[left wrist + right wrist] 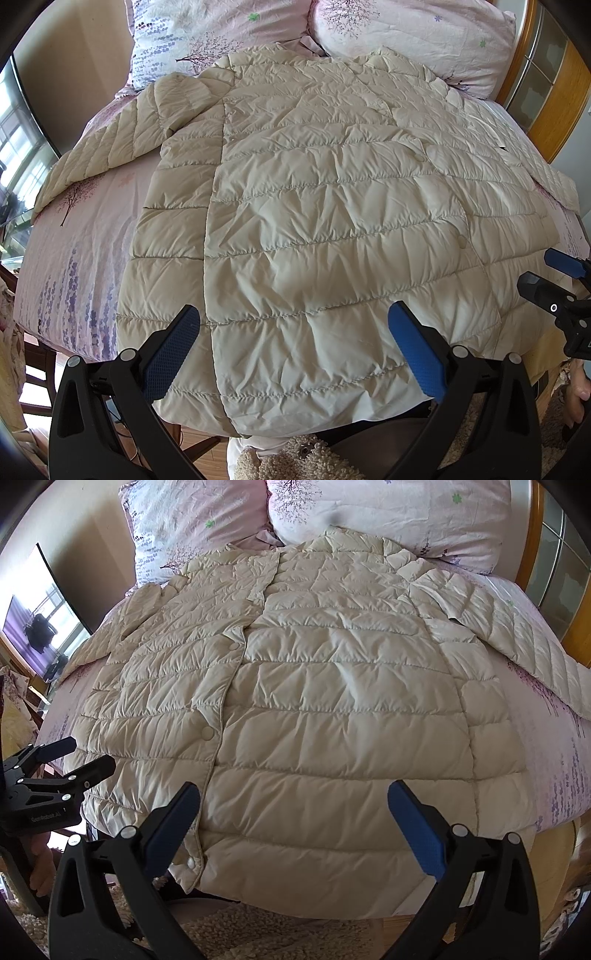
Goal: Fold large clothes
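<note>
A cream quilted down jacket (314,206) lies flat, front up, on a bed, collar toward the pillows, hem at the near bed edge. Its sleeves spread out to the left (99,155) and right (524,635). The snap placket (221,709) runs down the front. My left gripper (293,347) is open above the hem, left of the placket. My right gripper (293,827) is open above the hem on the jacket's right half. Each gripper shows in the other's view: the right one at the edge (554,280), the left one at the edge (74,760). Neither holds anything.
The bed has a pink floral sheet (85,236) and two pillows (413,33) at the head. A wooden headboard frame (546,110) stands at the right. A shaggy beige rug (258,938) lies on the floor below the bed edge. A window (40,627) is at the left.
</note>
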A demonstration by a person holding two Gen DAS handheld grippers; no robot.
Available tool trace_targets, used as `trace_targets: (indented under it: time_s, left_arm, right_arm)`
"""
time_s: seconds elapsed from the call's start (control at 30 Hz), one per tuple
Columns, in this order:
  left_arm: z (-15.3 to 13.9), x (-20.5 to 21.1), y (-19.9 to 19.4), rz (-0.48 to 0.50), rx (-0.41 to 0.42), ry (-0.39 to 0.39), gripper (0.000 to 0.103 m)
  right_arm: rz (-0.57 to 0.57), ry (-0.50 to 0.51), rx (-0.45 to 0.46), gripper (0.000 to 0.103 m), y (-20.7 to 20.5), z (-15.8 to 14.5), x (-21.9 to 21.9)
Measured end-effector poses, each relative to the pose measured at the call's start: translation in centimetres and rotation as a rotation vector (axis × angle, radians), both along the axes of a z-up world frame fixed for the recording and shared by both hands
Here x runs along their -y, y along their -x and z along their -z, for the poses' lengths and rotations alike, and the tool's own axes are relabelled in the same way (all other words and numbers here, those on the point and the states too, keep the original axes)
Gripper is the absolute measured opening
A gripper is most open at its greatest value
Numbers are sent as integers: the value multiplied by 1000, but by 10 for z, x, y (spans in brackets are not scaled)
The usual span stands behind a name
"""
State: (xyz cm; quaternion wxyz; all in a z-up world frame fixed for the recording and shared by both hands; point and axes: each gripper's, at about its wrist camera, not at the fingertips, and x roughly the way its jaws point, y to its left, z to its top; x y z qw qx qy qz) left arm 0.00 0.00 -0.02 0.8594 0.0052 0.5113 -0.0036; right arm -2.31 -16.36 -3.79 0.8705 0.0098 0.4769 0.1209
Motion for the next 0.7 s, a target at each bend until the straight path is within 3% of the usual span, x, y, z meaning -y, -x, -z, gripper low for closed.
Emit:
trace_targets:
  time_s: [0.47,0.7]
  left_arm:
    - [2,-5,-2,-6,-5,8,102]
    - [4,-10,-14,27,-25,80,102]
  right_arm:
    - [5,-44,-4,101,-4,-1,4]
    - [23,-178,61,101,-17,-5,25]
